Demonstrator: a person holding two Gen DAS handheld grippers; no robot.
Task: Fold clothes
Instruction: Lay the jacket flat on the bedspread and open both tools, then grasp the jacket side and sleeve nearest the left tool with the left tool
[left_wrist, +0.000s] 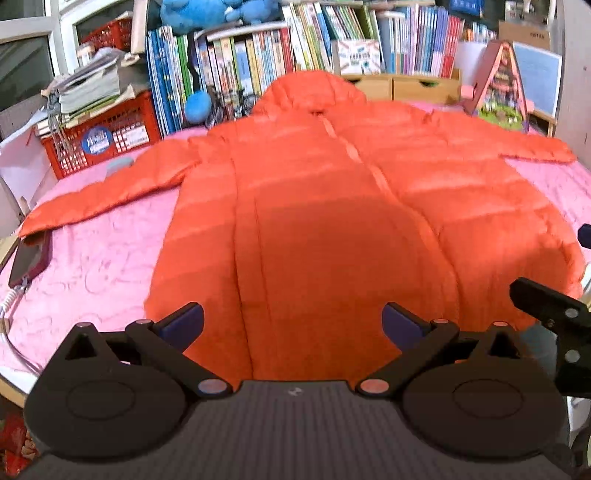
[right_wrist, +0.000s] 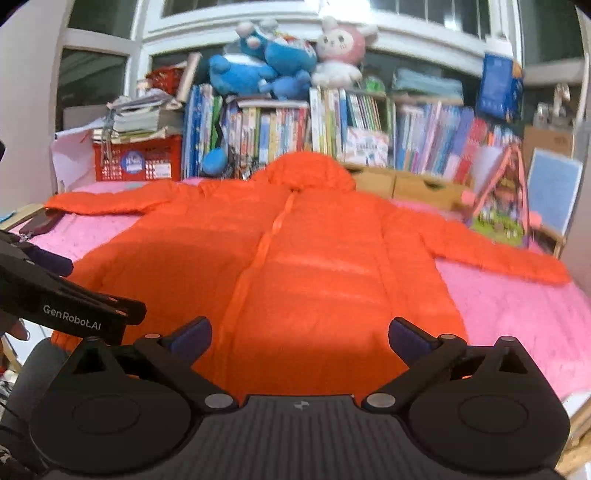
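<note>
Above the near hem of the spread garment, the left gripper (left_wrist: 292, 325) and the right gripper (right_wrist: 300, 339) hung side by side, each tilted downward toward the cloth. The left gripper's jaws stood wide apart with only the jacket's lower panel showing in the gap beneath them, nothing pinched. The right gripper's jaws were likewise released and spread to their fullest, empty, with its blue pads (right_wrist: 192, 338) clear of the fabric. In the right wrist view the left gripper's black body reached in from the left edge, close beside the right one. The orange puffer jacket (left_wrist: 332, 206) lay flat and face up on the pink bedspread (left_wrist: 92, 266), zipper closed and running up the middle to a hood at the far end, which sat near the row of books (left_wrist: 258, 59). Both sleeves were stretched outward, one toward the red crate (left_wrist: 110, 140), the other toward a small toy house (right_wrist: 498, 206). Its quilted surface looked smooth, with faint horizontal stitching and a shadow falling across the lower middle. A dark phone (left_wrist: 29, 258) lay on the bedspread just beside the cuff of the sleeve on the crate's side.
</note>
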